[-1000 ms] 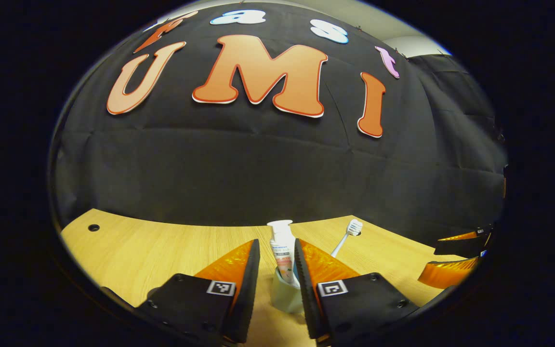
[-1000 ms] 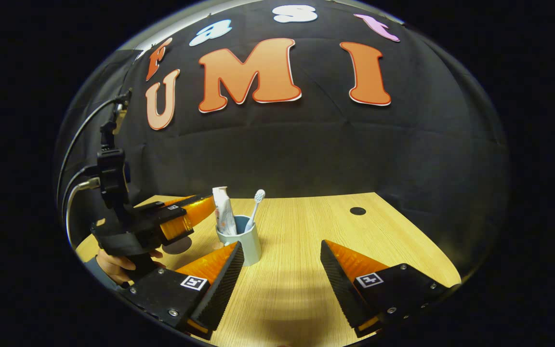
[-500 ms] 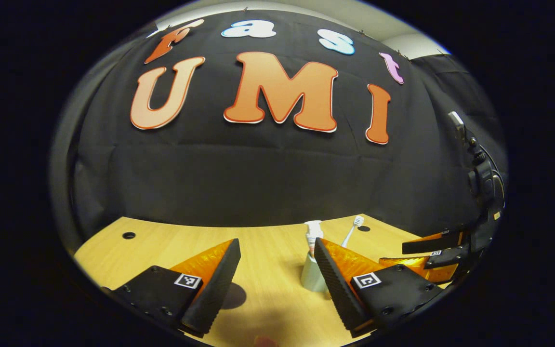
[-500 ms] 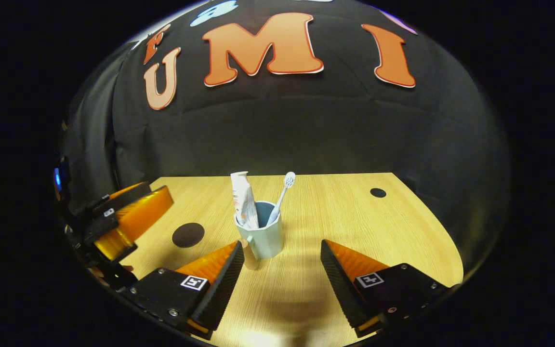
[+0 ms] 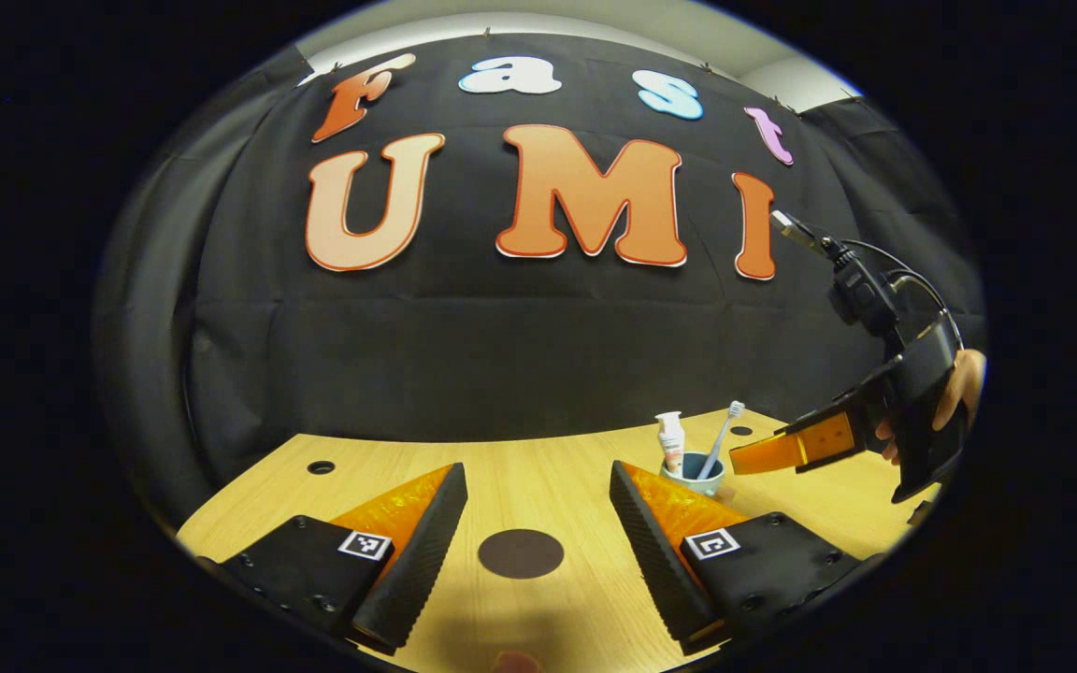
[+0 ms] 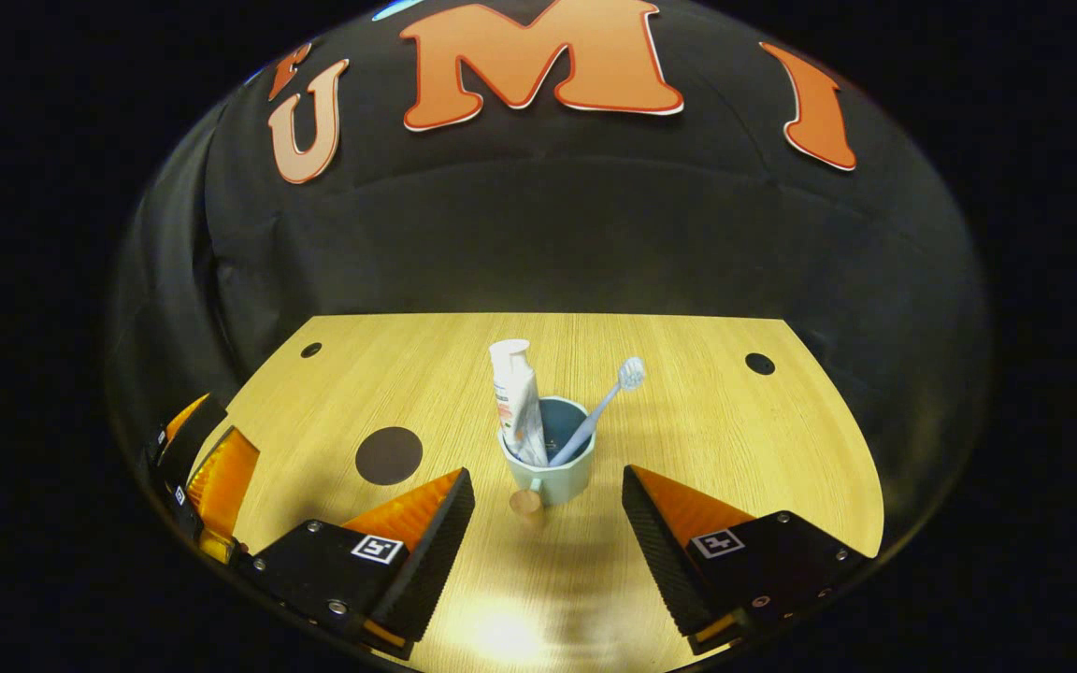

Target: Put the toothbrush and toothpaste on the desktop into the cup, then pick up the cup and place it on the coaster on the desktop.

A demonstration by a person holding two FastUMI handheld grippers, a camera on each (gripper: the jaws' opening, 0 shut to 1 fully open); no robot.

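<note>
A pale blue cup (image 6: 550, 469) stands upright on the wooden desktop (image 6: 707, 439), with a white toothpaste tube (image 6: 515, 397) and a toothbrush (image 6: 599, 411) standing in it. A dark round coaster (image 6: 389, 455) lies to its left. My right gripper (image 6: 546, 519) is open, and the cup sits just beyond the gap between its fingers. My left gripper (image 5: 538, 537) is open too, with the coaster (image 5: 521, 553) lying on the desk between its fingers. Farther right in the left gripper view are the cup (image 5: 694, 470) and the right gripper (image 5: 805, 447), held by a hand (image 5: 954, 388).
Small dark holes (image 6: 760, 364) mark the desktop near its far corners (image 6: 311, 350). The black cloth wall rises behind the desk. The left gripper (image 6: 202, 472) is at the desk's left edge in the right gripper view.
My left gripper opened, let go of the toothpaste tube in the cup and drew back to the left, over the coaster. My right gripper rose and centred on the cup.
</note>
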